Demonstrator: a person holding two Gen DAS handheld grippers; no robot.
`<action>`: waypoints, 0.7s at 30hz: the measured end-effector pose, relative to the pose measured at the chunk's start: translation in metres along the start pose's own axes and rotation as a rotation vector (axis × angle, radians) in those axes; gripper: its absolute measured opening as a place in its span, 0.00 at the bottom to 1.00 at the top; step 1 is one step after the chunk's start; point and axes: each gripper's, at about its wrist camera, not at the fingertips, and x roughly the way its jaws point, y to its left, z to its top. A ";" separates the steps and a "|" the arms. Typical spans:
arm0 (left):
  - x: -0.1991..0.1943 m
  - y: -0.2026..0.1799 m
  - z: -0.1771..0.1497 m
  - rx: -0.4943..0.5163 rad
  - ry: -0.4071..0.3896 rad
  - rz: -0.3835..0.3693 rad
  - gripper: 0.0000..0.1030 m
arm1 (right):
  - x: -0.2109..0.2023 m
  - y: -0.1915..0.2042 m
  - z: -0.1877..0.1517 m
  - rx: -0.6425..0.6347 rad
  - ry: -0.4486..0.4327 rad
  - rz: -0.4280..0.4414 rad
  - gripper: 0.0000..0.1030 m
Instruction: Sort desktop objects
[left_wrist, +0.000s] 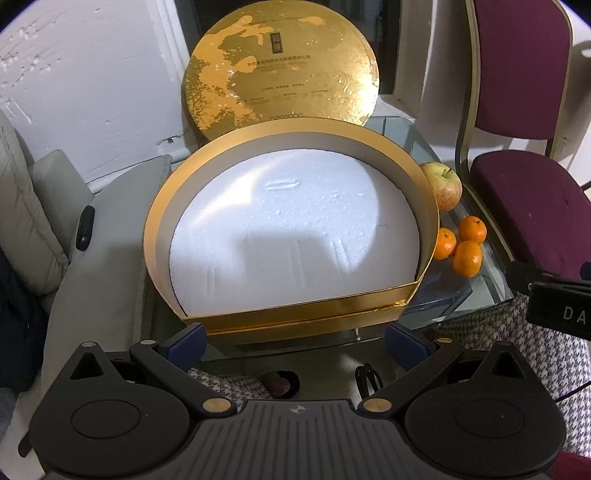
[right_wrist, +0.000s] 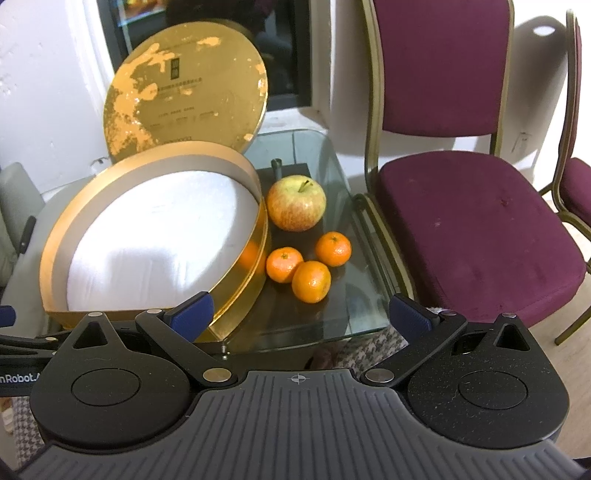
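Left gripper (left_wrist: 295, 338) is seen with jaws spread wide, nothing between the blue fingertips (left_wrist: 190, 338); it is held just short of the near edge of the glass table (left_wrist: 454, 295). Right gripper (right_wrist: 301, 312) is likewise spread wide and empty, held at the table's near edge, pads (right_wrist: 410, 310) clear of everything.

The round gold box (right_wrist: 240, 295) sits on the left part of the glass table, open, with a white foam insert (right_wrist: 155, 236) filling its floor. In the left wrist view the box (left_wrist: 295, 317) fills the centre, its flat front wall directly at 12 o'clock of the fingertips. The gold lid (left_wrist: 282, 62) is stood nearly upright behind the box, at 12 o'clock, leaned back toward the white wall (left_wrist: 92, 74); it is also seen at 11 o'clock in the right wrist view (right_wrist: 184, 85).

Fruit lies on the bare glass just beside the box, at its 3 o'clock. An apple (right_wrist: 296, 203) is farthest back, stem up. Three mandarins (right_wrist: 311, 280) are clustered nearer, two touching, the third (right_wrist: 333, 248) just apart. In the left wrist view the apple (left_wrist: 445, 186) and mandarins (left_wrist: 468, 258) are seen at 2 o'clock, partly hidden by the box wall.

A maroon padded chair (right_wrist: 472, 221) stands just beside the table at 3 o'clock. Houndstooth fabric (left_wrist: 517, 332) is seen below the table edge.
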 end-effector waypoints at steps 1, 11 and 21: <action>0.001 -0.001 0.000 0.006 0.003 -0.001 0.99 | 0.001 0.000 0.000 -0.001 0.000 0.000 1.00; 0.014 -0.004 0.009 0.024 0.021 -0.025 0.99 | 0.021 -0.008 0.003 -0.002 0.011 0.012 1.00; 0.027 -0.003 0.021 0.025 0.030 -0.034 0.99 | 0.039 -0.010 0.008 0.005 0.024 0.046 1.00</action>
